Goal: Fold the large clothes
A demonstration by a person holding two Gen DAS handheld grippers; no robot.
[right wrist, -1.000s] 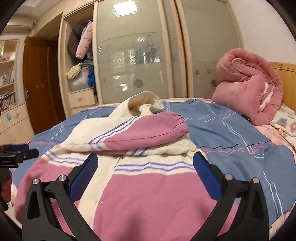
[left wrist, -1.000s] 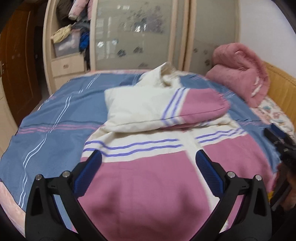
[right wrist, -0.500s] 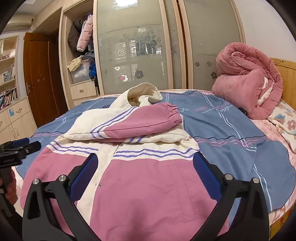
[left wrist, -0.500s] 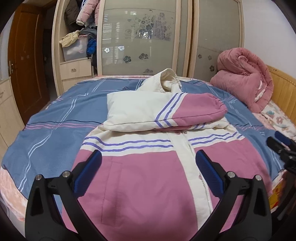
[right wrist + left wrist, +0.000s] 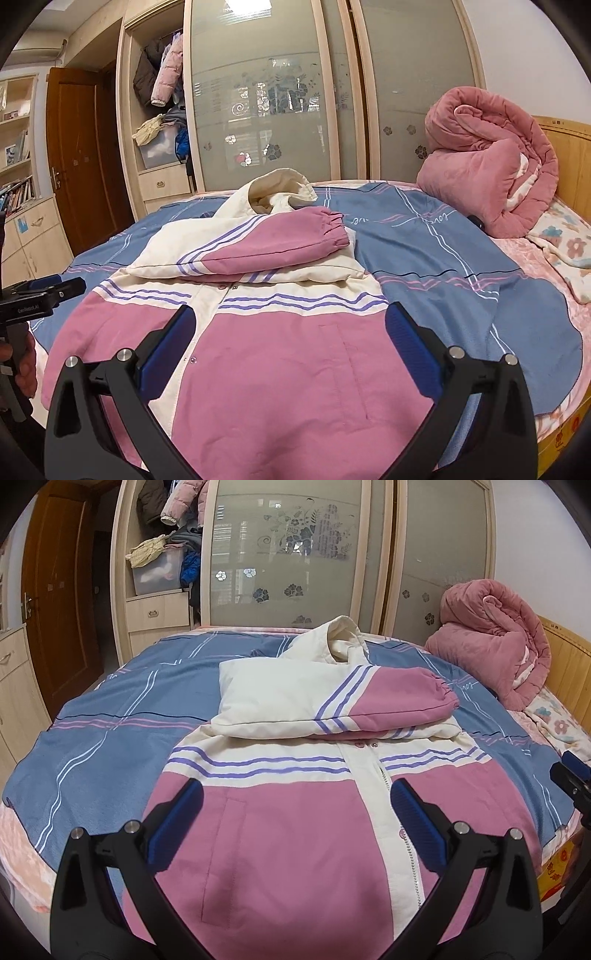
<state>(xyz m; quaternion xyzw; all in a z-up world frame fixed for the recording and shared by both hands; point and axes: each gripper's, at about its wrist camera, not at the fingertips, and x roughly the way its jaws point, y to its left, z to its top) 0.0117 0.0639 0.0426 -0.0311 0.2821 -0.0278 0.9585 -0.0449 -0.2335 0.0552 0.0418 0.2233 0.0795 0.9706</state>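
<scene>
A pink and cream jacket (image 5: 295,834) with purple stripes lies flat on the bed, front up, hem nearest me. Its sleeves (image 5: 332,701) are folded across the chest, and the cream hood (image 5: 340,638) lies at the far end. My left gripper (image 5: 295,812) is open and empty above the lower left half of the jacket. My right gripper (image 5: 290,332) is open and empty above the lower right half of the jacket (image 5: 295,369). The sleeve (image 5: 258,247) and hood (image 5: 284,188) also show in the right wrist view. Each gripper shows at the edge of the other's view.
The bed (image 5: 110,709) has a blue striped cover. A rolled pink quilt (image 5: 495,653) sits at its far right by the wooden headboard (image 5: 569,664). A wardrobe with glass sliding doors (image 5: 295,554) stands behind the bed, a wooden door (image 5: 55,590) at the left.
Both grippers have pulled back and risen from the jacket, so more of the bed and the hem shows. The jacket has not moved.
</scene>
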